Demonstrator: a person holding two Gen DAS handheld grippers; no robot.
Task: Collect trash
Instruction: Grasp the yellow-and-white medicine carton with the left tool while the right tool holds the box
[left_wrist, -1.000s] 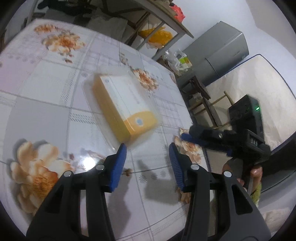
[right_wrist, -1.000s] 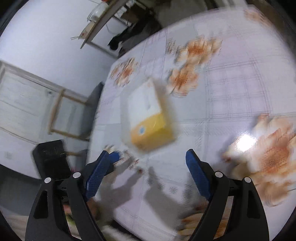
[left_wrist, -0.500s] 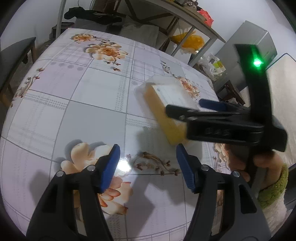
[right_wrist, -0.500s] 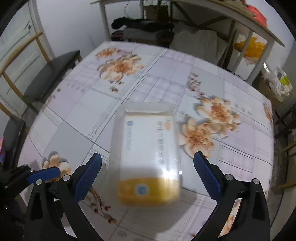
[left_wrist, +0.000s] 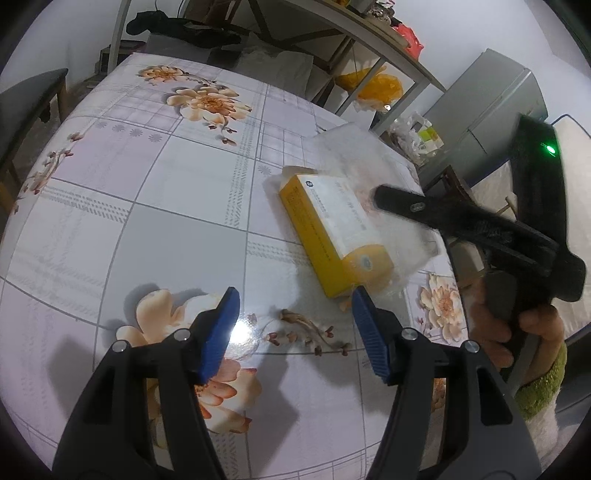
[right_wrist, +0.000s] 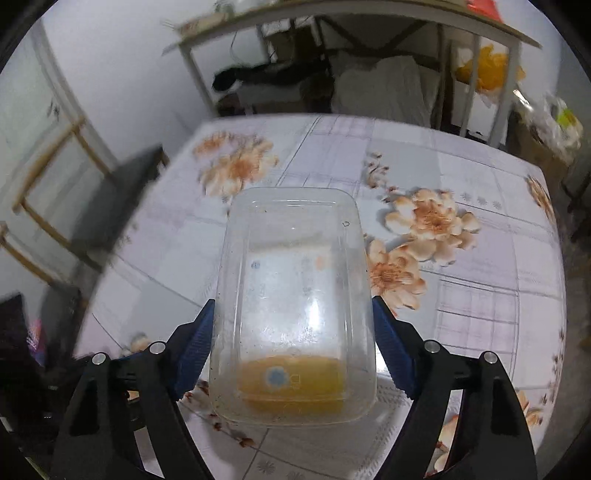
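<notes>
The left gripper (left_wrist: 291, 310) hangs over the near part of the table (left_wrist: 155, 206) with nothing between its ribbed blue pads (left_wrist: 218, 332), released, its jaws having just been opening. Under it is only the glossy cloth: pale grey squares, fine check lines and printed peach flowers (left_wrist: 207, 101), with a lamp glare on the sheen.

Just past its tip lies the task's thing, a yellow and white carton (left_wrist: 332, 225), long and square-edged, flat on the cloth toward the right-hand edge. A clear plastic tub (right_wrist: 295, 306) sits upside down over it, thin-walled with rounded corners, scuffed and speckled, so the carton shows only as a blur through its base.

The right gripper (right_wrist: 291, 343) straddles that tub, one blue pad at each long side; its jaws have just been closing, and both pads stand right at the walls, but I cannot tell whether they press. In the left wrist view its black frame crosses in front of the tub, held by a hand (left_wrist: 517, 328) in a fuzzy green cuff (left_wrist: 543, 384).

Farther off, a dark-seated wooden chair (right_wrist: 122, 192) stands at the table's left side. Behind the table is a white-legged shelf (right_wrist: 369, 22) with dark clothing (right_wrist: 258, 74) beneath and a yellow bag (left_wrist: 376, 86). A grey metal fridge (left_wrist: 491, 110) stands at far right.
</notes>
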